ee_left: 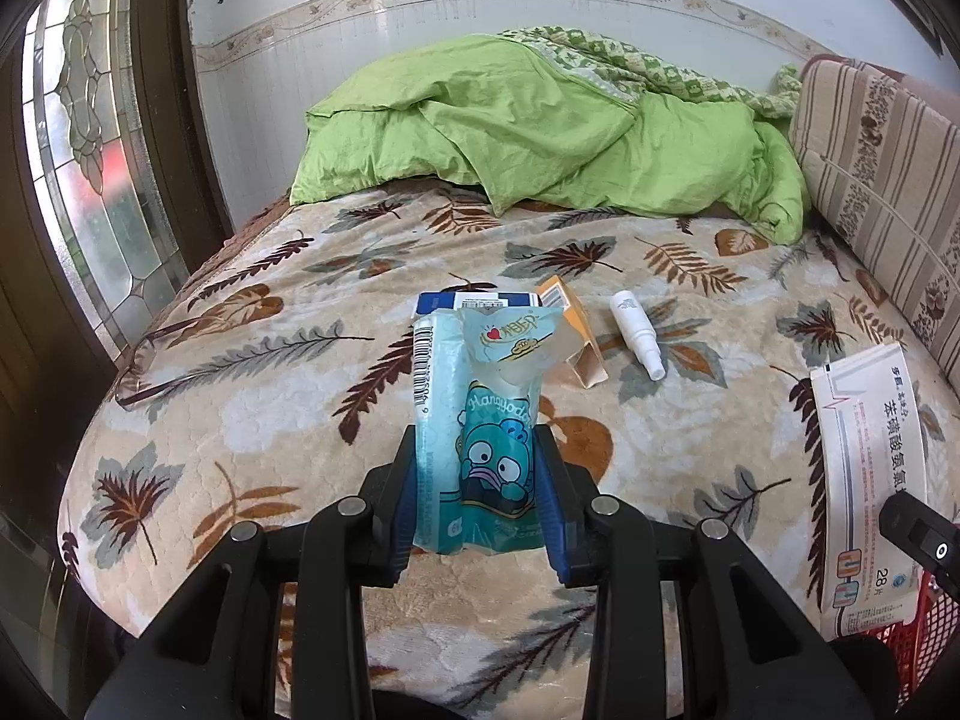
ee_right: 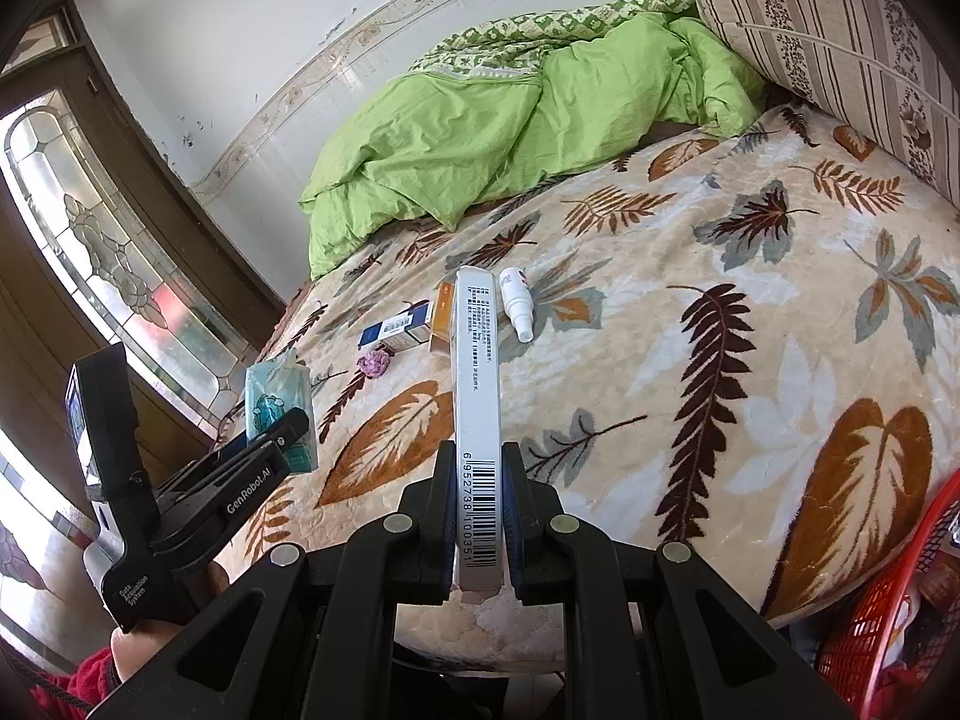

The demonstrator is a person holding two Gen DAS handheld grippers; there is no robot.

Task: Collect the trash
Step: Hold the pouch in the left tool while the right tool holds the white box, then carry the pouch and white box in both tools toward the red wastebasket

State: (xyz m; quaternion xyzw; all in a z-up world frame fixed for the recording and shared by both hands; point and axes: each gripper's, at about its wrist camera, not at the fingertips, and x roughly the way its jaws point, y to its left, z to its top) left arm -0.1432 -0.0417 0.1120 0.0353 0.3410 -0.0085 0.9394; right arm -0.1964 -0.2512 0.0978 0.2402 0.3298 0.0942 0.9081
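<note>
Right wrist view alone: purple scrap (ee_right: 374,364) on bedspread (ee_right: 750,360); right fingers (ee_right: 478,516) pinching white box (ee_right: 477,396), left fingers (ee_left: 477,480) pinching teal packet (ee_left: 486,450).

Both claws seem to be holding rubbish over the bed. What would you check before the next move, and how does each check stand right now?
1. Left gripper clamped on the teal tissue packet: ok.
2. Right gripper clamped on the flat white box: ok.
3. Red basket near the right gripper, beside the bed: ok.
4. Room inside the basket: cannot tell, mostly out of frame.
5. Trash left on the bed cover: not ok; the white spray bottle, orange box, blue box and purple scrap remain.
</note>
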